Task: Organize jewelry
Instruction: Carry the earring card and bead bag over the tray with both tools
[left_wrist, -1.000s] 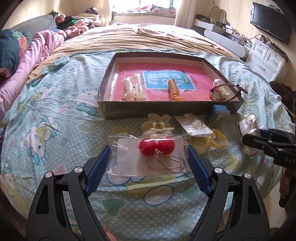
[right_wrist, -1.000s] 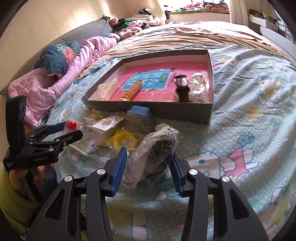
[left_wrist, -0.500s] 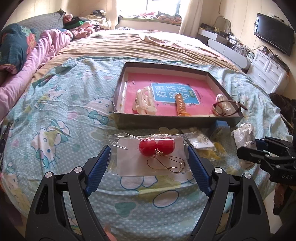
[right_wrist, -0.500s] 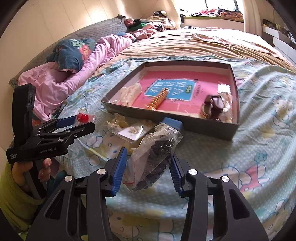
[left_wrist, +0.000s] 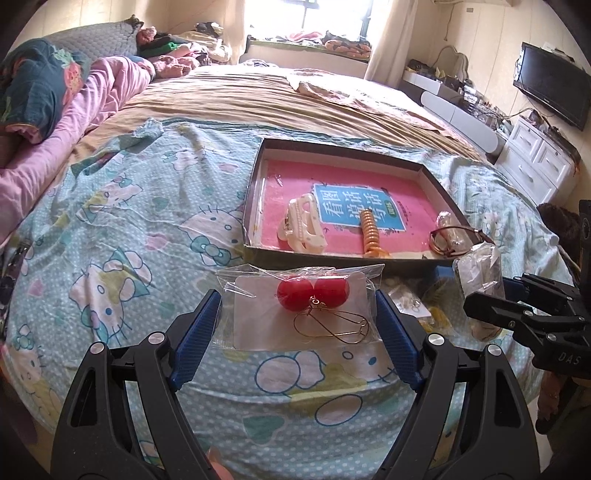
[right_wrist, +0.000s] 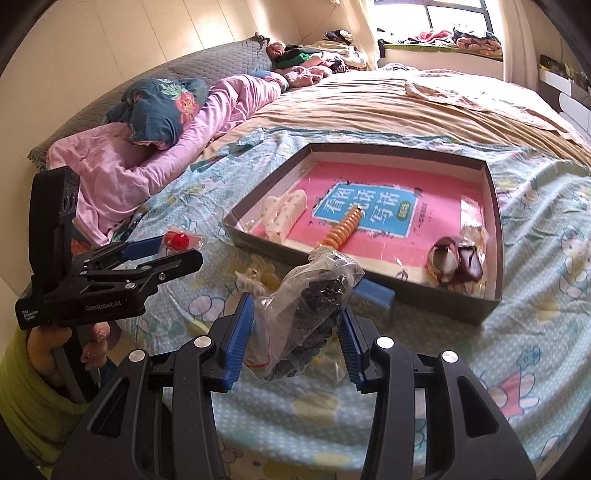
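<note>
With a hair clip (left_wrist: 303, 228), coil (left_wrist: 370, 233) and bracelet (left_wrist: 453, 240) already lying in the tray (left_wrist: 325, 261), the left gripper (left_wrist: 297, 319) clamps the red earring packet (left_wrist: 300, 308) and the right gripper (right_wrist: 297, 334) clamps a dark bead bag (right_wrist: 314, 308), both above the bed short of the tray, while a few loose pieces (right_wrist: 255, 280) wait on the bedspread (left_wrist: 122, 236)

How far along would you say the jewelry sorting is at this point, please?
Partway. The tray already holds a cream hair clip, an orange spiral piece and a bagged item. The left gripper holds the red earrings bag; the right gripper holds a dark jewelry bag. Several packets lie outside.

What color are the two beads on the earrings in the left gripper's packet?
Red, on thin gold wire hooks. The earrings show best in the left wrist view, held by the left gripper.
</note>
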